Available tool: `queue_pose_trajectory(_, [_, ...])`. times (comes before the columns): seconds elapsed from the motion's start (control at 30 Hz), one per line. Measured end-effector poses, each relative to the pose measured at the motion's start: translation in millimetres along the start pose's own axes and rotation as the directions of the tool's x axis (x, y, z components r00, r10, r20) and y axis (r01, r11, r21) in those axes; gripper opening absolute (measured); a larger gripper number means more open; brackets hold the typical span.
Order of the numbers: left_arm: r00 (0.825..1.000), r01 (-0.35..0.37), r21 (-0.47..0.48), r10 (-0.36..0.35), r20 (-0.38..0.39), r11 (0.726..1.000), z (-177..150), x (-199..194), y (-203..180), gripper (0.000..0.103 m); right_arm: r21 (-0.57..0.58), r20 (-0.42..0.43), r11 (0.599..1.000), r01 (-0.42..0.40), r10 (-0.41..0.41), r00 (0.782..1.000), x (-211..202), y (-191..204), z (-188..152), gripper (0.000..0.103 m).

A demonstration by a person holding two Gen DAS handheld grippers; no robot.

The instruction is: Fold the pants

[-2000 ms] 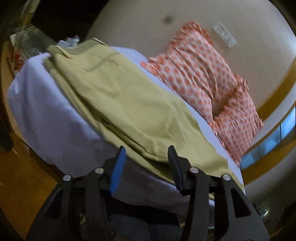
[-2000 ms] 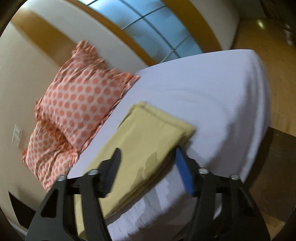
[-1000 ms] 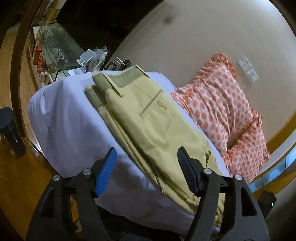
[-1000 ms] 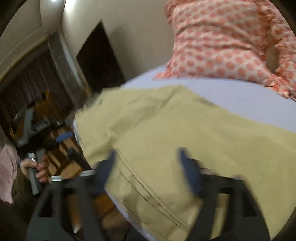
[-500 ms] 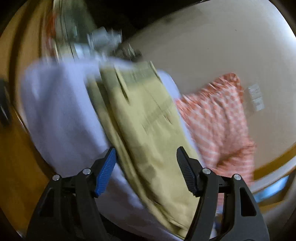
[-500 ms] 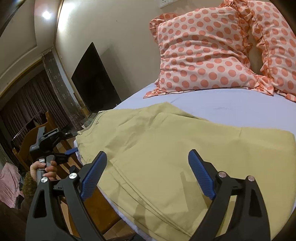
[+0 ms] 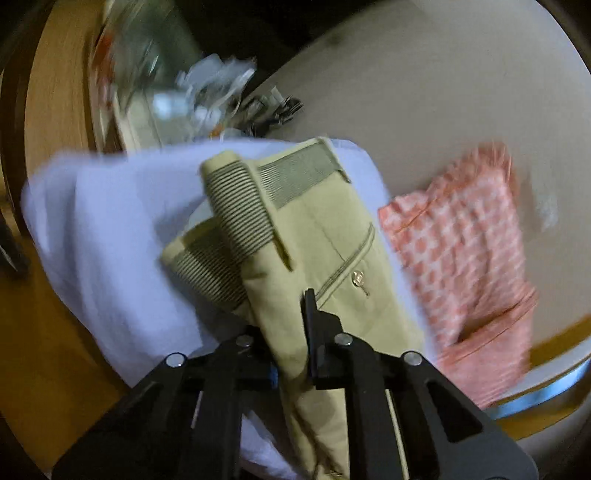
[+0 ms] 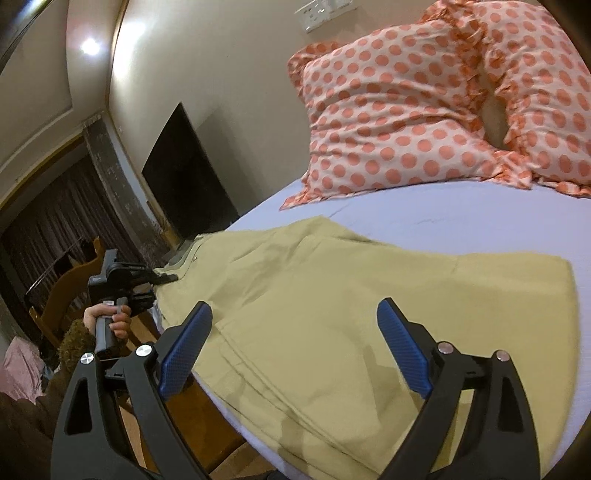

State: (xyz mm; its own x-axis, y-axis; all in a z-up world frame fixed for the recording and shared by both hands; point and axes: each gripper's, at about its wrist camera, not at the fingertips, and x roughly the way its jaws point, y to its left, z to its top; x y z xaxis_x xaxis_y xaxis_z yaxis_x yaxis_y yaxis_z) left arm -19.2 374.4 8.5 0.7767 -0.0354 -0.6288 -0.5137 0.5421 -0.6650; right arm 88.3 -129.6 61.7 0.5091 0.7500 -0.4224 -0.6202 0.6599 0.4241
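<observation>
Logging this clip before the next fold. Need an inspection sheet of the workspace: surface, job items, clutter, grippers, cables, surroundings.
Surface: bed sheet, pale lavender, mostly smooth.
Job's things: khaki pants laid flat, waistband end lifted and curling.
Clutter: blurred items on a stand past the bed; cannot identify.
Grippers: left gripper shut on the pants near the waistband; right gripper open, above the pants.
Cables: nothing seen.
Surroundings: two polka-dot pillows, dark TV, wall socket.

Both views close, opposite ends — share pants (image 7: 325, 258).
</observation>
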Motion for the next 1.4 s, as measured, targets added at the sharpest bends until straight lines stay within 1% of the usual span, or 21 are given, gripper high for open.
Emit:
queue_pose_trajectory(0.1, [0.995,-0.062,0.229,0.043,0.084,0.971,-7,-21,-66,0.009,0.022,0.048,0.999,0.033,-0.034,0.998,-18,-12,4,0.093])
queue_pose_trajectory(0.2, [0.994,-0.028,0.47,-0.026,0.109,0.882,-38,-38,-154,0.009,0.083,0.115,0.992,0.09,-0.099,0.988,-48,-34,9,0.093])
queue_pose_trajectory(0.27, [0.992,0.012,0.649,-0.092,0.09,0.761,-83,-42,-219,0.01,0.146,0.166,0.979,0.142,-0.166,0.972,-73,-53,10,0.093])
queue_pose_trajectory(0.3, [0.988,0.063,0.74,-0.146,0.048,0.67,-118,-43,-253,0.01,0.177,0.184,0.97,0.165,-0.197,0.963,-85,-62,9,0.093])
queue_pose_trajectory(0.33, [0.984,0.102,0.786,-0.177,0.009,0.609,-141,-40,-273,0.01,0.219,0.203,0.957,0.191,-0.236,0.95,-100,-74,8,0.093])
queue_pose_trajectory(0.4, [0.966,0.213,0.873,-0.227,-0.121,0.439,-212,-32,-308,0.011,0.291,0.22,0.932,0.218,-0.287,0.932,-121,-92,3,0.093])
queue_pose_trajectory(0.47, [0.953,0.275,0.916,-0.21,-0.22,0.291,-274,-17,-322,0.011,0.382,0.225,0.901,0.205,-0.306,0.925,-140,-112,-5,0.093])
queue_pose_trajectory(0.6, [0.944,0.33,0.94,-0.05,-0.327,0.087,-371,27,-311,0.01,0.498,0.168,0.856,0.137,-0.251,0.953,-142,-140,-20,0.093])
queue_pose_trajectory(0.7, [0.954,0.298,0.955,-0.025,-0.297,0.014,-398,31,-291,0.018,0.517,0.09,0.844,0.142,-0.219,0.972,-126,-149,-26,0.093])
queue_pose_trajectory(0.8, [0.94,0.339,0.94,-0.062,-0.336,0.03,-384,10,-281,0.028,0.505,0.021,0.852,0.138,-0.172,0.985,-102,-153,-26,0.085])
queue_pose_trajectory(0.87, [0.92,0.386,0.92,-0.104,-0.378,0.073,-364,-13,-273,0.056,0.488,-0.014,0.859,0.153,-0.168,0.986,-91,-156,-25,0.079])
queue_pose_trajectory(0.9, [0.908,0.412,0.905,-0.132,-0.398,0.102,-355,-26,-271,0.061,0.48,-0.032,0.862,0.163,-0.168,0.985,-86,-156,-25,0.077])
queue_pose_trajectory(0.93, [0.889,0.451,0.876,-0.169,-0.426,0.167,-329,-35,-264,0.067,0.475,-0.053,0.863,0.175,-0.17,0.984,-80,-157,-26,0.072])
queue_pose_trajectory(1.0, [0.891,0.452,0.847,-0.188,-0.414,0.281,-292,-26,-272,0.074,0.446,-0.073,0.872,0.199,-0.186,0.98,-74,-157,-26,0.065])
queue_pose_trajectory(1.07, [0.933,0.359,0.801,-0.149,-0.328,0.479,-231,1,-260,0.076,0.441,-0.091,0.88,0.177,-0.153,0.984,-66,-157,-26,0.053])
queue_pose_trajectory(1.1, [0.942,0.327,0.773,-0.119,-0.314,0.543,-212,13,-253,0.075,0.423,-0.093,0.889,0.175,-0.149,0.984,-63,-155,-25,0.053])
queue_pose_trajectory(1.13, [0.941,0.301,0.709,-0.076,-0.331,0.638,-184,38,-240,0.074,0.418,-0.094,0.892,0.171,-0.145,0.985,-63,-155,-25,0.053])
queue_pose_trajectory(1.2, [0.925,0.289,0.642,-0.034,-0.379,0.71,-162,66,-229,0.074,0.432,-0.083,0.89,0.145,-0.121,0.989,-64,-159,-25,0.052])
queue_pose_trajectory(1.3, [0.885,0.306,0.605,0.015,-0.465,0.735,-157,100,-224,0.074,0.442,-0.069,0.891,0.1,-0.077,0.995,-65,-163,-25,0.05])
queue_pose_trajectory(1.33, [0.856,0.339,0.587,0.017,-0.516,0.735,-162,109,-223,0.076,0.431,-0.075,0.898,0.091,-0.065,0.995,-64,-161,-25,0.05])
queue_pose_trajectory(1.4, [0.843,0.375,0.588,-0.001,-0.538,0.717,-169,107,-226,0.081,0.422,-0.078,0.903,0.075,-0.046,0.996,-63,-160,-26,0.05])
